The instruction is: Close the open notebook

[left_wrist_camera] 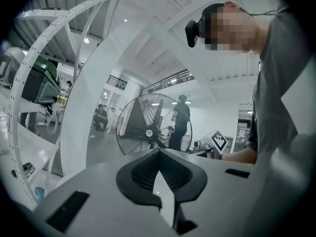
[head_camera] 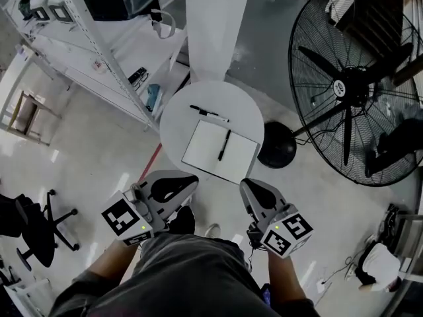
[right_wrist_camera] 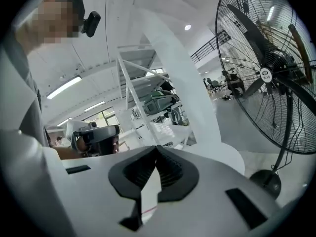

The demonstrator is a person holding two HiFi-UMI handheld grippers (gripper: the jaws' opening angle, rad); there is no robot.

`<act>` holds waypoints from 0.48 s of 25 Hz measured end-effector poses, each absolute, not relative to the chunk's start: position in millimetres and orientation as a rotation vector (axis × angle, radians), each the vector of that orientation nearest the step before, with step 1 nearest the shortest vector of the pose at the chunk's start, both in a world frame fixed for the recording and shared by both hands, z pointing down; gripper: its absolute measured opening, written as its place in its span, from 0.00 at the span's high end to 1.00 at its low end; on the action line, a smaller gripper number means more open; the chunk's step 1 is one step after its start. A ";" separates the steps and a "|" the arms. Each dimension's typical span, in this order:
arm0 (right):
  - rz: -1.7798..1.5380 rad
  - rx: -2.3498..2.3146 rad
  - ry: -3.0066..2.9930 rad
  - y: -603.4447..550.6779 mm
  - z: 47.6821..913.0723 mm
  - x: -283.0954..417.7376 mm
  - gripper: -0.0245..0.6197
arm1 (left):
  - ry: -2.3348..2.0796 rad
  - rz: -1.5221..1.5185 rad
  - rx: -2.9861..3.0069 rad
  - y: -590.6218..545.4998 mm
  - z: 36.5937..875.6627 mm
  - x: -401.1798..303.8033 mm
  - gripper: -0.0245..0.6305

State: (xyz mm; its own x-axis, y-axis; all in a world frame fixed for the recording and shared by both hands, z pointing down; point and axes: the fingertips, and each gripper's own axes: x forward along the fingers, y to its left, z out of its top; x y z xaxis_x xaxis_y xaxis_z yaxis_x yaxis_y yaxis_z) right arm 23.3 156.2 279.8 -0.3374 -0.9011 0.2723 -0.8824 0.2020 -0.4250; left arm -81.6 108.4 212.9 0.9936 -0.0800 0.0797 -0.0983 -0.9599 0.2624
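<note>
The open notebook (head_camera: 219, 152) lies with its blank white pages up on a small round white table (head_camera: 178, 121). A black pen (head_camera: 225, 145) rests across the pages, and a second pen (head_camera: 209, 114) lies on the table just beyond the notebook. My left gripper (head_camera: 173, 189) and right gripper (head_camera: 259, 193) hang side by side short of the table's near edge, and neither touches anything. Both point towards the table. The jaws are shut and empty in the left gripper view (left_wrist_camera: 159, 151) and in the right gripper view (right_wrist_camera: 157, 147).
A large black floor fan (head_camera: 350, 84) stands right of the table, its round base (head_camera: 276, 147) close to the rim. A white pillar (head_camera: 215, 25) rises behind the table. White shelving (head_camera: 86, 45) runs along the left, and an office chair (head_camera: 39, 233) is at the lower left.
</note>
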 end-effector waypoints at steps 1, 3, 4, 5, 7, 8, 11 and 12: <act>-0.811 -1.796 2.402 150.4 279.3 21.5 0.94 | -0.128 0.108 2.866 102.0 214.3 -84.0 0.94; -0.813 -1.813 2.393 138.7 278.5 18.3 0.94 | -0.117 0.106 2.863 89.4 214.0 -88.1 0.94; -0.813 -1.821 2.388 133.1 278.0 16.6 0.94 | -0.110 0.101 2.864 83.5 213.5 -90.0 0.94; -0.813 -1.829 2.384 127.9 277.4 14.6 0.94 | -0.103 0.098 2.864 77.9 213.1 -92.2 0.94; -0.811 -1.843 2.376 117.9 276.3 8.8 0.94 | -0.088 0.119 2.847 68.5 214.8 -98.5 0.94; -0.811 -1.849 2.373 113.1 275.8 5.4 0.94 | -0.082 0.140 2.825 64.5 217.0 -102.5 0.94; -0.810 -1.868 2.362 100.6 274.6 -2.7 0.94 | -0.073 0.125 2.830 48.7 217.2 -110.3 0.94; -0.809 -1.876 2.357 97.2 273.9 -4.8 0.94 | -0.067 0.104 2.843 43.6 215.3 -111.6 0.94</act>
